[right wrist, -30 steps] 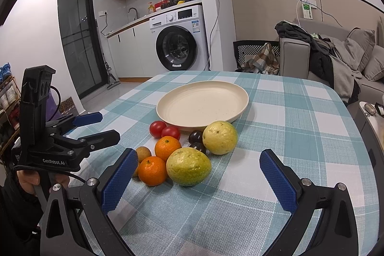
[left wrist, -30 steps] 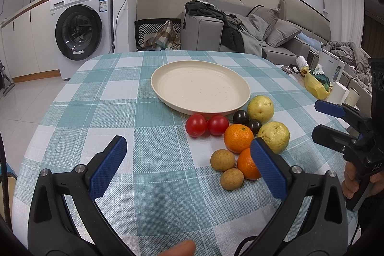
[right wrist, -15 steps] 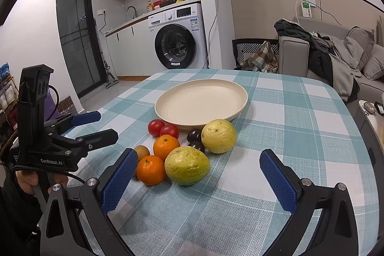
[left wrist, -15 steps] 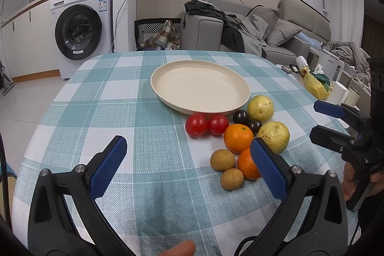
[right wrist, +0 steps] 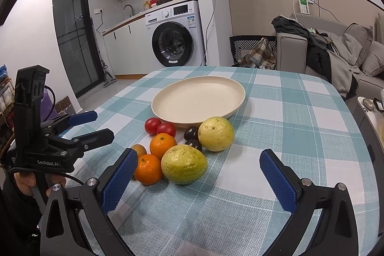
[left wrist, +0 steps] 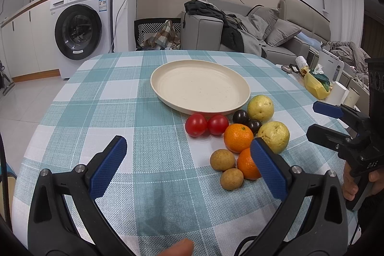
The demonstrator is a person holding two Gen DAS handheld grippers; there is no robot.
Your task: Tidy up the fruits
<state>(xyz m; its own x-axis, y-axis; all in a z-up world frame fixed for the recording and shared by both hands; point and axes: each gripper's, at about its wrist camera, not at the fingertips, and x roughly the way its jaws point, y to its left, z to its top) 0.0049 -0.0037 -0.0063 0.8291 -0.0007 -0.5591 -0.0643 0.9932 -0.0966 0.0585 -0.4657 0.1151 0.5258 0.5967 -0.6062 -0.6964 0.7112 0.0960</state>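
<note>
An empty cream plate (left wrist: pixel 200 86) (right wrist: pixel 199 98) sits mid-table. In front of it lie two red tomatoes (left wrist: pixel 206 124) (right wrist: pixel 159 126), two dark plums (left wrist: pixel 247 120) (right wrist: pixel 193 138), two oranges (left wrist: pixel 238 138) (right wrist: pixel 162 144), two yellow-green guavas (left wrist: pixel 273 136) (right wrist: pixel 184 164) and two small brown fruits (left wrist: pixel 222 159). My left gripper (left wrist: pixel 187 166) is open and empty, above the cloth just left of the pile. My right gripper (right wrist: pixel 198 175) is open and empty, with the near guava between its jaws' line, a little ahead.
The table has a teal-and-white checked cloth (left wrist: pixel 124 97). A washing machine (left wrist: pixel 80 28) stands back left, a grey sofa (left wrist: pixel 240 32) with clothes behind. A side table with a yellow bag (left wrist: pixel 316 85) and cups is at the right edge.
The right gripper has moved slightly closer to the fruit pile. The left gripper and the fruits have not visibly moved.
</note>
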